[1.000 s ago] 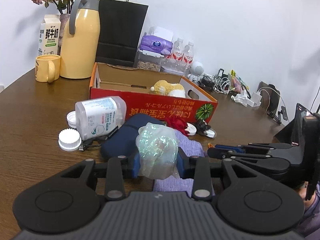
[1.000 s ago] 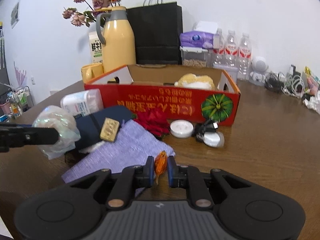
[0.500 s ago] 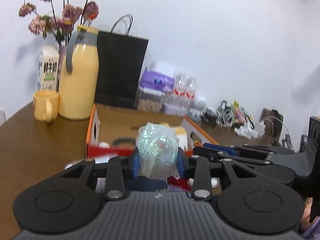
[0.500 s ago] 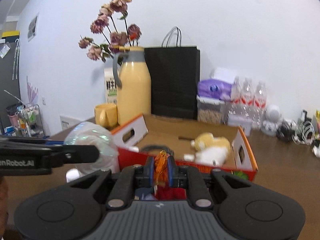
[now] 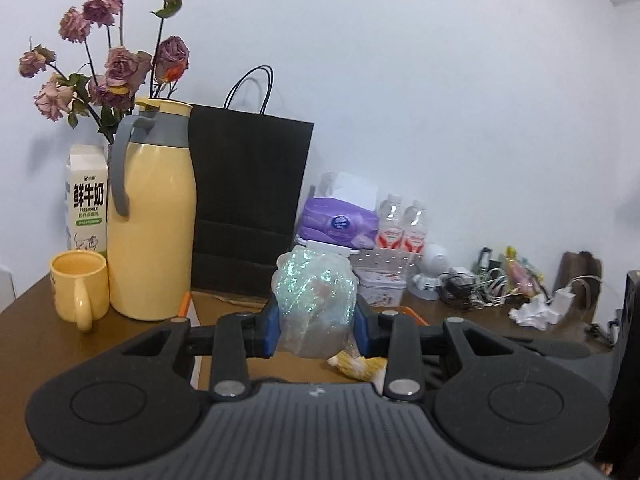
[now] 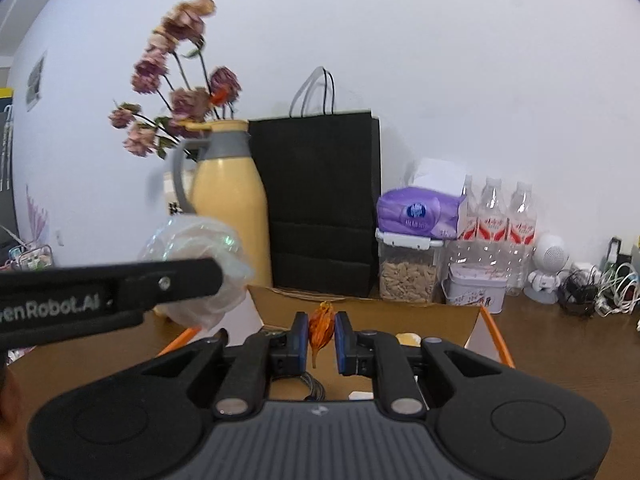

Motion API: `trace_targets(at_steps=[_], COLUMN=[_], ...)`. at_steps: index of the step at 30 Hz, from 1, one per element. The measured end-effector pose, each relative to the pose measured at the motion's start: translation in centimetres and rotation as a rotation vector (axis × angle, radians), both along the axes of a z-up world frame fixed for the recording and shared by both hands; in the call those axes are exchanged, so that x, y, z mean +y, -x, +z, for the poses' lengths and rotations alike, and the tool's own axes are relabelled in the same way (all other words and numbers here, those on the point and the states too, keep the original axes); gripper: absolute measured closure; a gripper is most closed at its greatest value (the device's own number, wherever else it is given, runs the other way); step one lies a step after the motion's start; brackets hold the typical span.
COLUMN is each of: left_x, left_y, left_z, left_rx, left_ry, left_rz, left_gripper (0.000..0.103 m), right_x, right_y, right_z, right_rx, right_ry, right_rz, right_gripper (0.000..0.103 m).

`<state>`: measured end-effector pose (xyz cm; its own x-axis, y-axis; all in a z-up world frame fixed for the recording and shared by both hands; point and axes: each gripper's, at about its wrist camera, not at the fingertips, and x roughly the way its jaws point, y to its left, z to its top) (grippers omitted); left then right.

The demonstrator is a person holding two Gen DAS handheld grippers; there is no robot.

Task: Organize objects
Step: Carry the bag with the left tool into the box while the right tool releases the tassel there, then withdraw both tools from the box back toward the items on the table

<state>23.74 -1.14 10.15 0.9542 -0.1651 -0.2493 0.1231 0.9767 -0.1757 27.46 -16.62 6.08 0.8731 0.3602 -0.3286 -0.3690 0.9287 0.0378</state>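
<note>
Pinching a crumpled iridescent plastic bag (image 5: 314, 304) between its blue pads, the left gripper (image 5: 316, 330) occupies the lower centre of the left wrist view; the bag bulges above and below the pads. In the right wrist view the same bag (image 6: 200, 264) appears at middle left, beside the black finger of the left gripper (image 6: 120, 292).

The right gripper (image 6: 322, 338) stands nearly closed, its pads pressed on a small orange wrapped item (image 6: 321, 326) at lower centre of the right wrist view. What the item is cannot be told.

Directly beyond both grippers lies an open cardboard box (image 6: 360, 308) with orange edges, on a brown table (image 6: 560, 344). A yellow plush toy (image 5: 356, 364) shows partly, low in the left wrist view, just under the bag.

Behind the box, from left to right, stand:
- a yellow mug (image 5: 78, 286)
- a milk carton (image 5: 86, 204)
- a yellow thermos jug (image 5: 152, 216) with dried flowers (image 5: 112, 60) behind it
- a black paper bag (image 5: 250, 204)
- a purple tissue pack (image 6: 420, 210)
- water bottles (image 6: 504, 216)

Tangled cables (image 6: 600, 286) lie at far right.
</note>
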Motion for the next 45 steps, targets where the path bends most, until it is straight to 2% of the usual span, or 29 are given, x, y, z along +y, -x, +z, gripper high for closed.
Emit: trace_targets(at_steps=[3, 9, 15, 19, 21, 22, 23, 24, 26, 27, 29, 31, 40, 45], left_x=[0.1, -0.1, 0.0, -0.2, -0.3, -0.3, -0.4, -0.5, -0.6, -0.5, -0.3, -0.2, -0.3, -0.4], left_y=[-2.2, -4.9, -5.1, -4.9, -4.7, -4.7, -4.6, -4.4, -4.1, -4.1, -4.2, -4.3, -4.0, -2.8], left_z=[-1.0, -4.0, -5.1, -5.0, -4.9, -4.8, -4.7, -4.7, -4.5, -4.4, -4.3, -4.3, -3.9, -2.8], left_rx=[0.031, 0.158, 0.194, 0.189, 0.184, 0.181, 0.173, 0.158, 0.128, 0.123, 0.125, 0.131, 0.126, 0.094], left_ry=[0.006, -0.023, -0.040, -0.044, -0.050, -0.053, -0.058, -0.070, -0.083, -0.078, -0.062, -0.058, -0.053, -0.038], left_rz=[0.021, 0.012, 0.016, 0.024, 0.034, 0.044, 0.061, 0.082, 0.109, 0.113, 0.115, 0.120, 0.120, 0.104], left_gripper=[0.067, 0.067, 0.066, 0.058, 0.044, 0.025, 0.008, 0.003, 0.000, 0.000, 0.000, 0.000, 0.000, 0.000], right_x=[-0.1, -0.8, -0.1, 0.0, -0.1, -0.1, -0.2, -0.3, -0.4, -0.5, -0.6, -0.7, -0.9, -1.2], right_y=[-2.0, -4.1, -4.3, -4.1, -3.9, -3.8, -3.7, -3.7, -3.6, -3.6, -3.6, -3.6, -3.7, -3.1], right_z=[-1.3, -4.3, -5.4, -5.5, -5.4, -5.3, -5.3, -5.2, -5.2, -5.1, -5.0, -4.9, -4.7, -4.2], right_rx=[0.037, 0.120, 0.147, 0.152, 0.146, 0.143, 0.141, 0.138, 0.132, 0.128, 0.122, 0.119, 0.129, 0.113], right_ry=[-0.007, -0.006, 0.040, 0.047, 0.044, 0.046, 0.045, 0.044, 0.043, 0.042, 0.042, 0.041, 0.032, 0.024], right_rz=[0.000, 0.002, -0.006, -0.013, -0.017, -0.022, -0.027, -0.032, -0.042, -0.049, -0.059, -0.068, -0.074, -0.075], right_gripper=[0.090, 0.090, 0.090, 0.089, 0.088, 0.083, 0.072, 0.067, 0.045, 0.040, 0.015, 0.002, 0.000, 0.000])
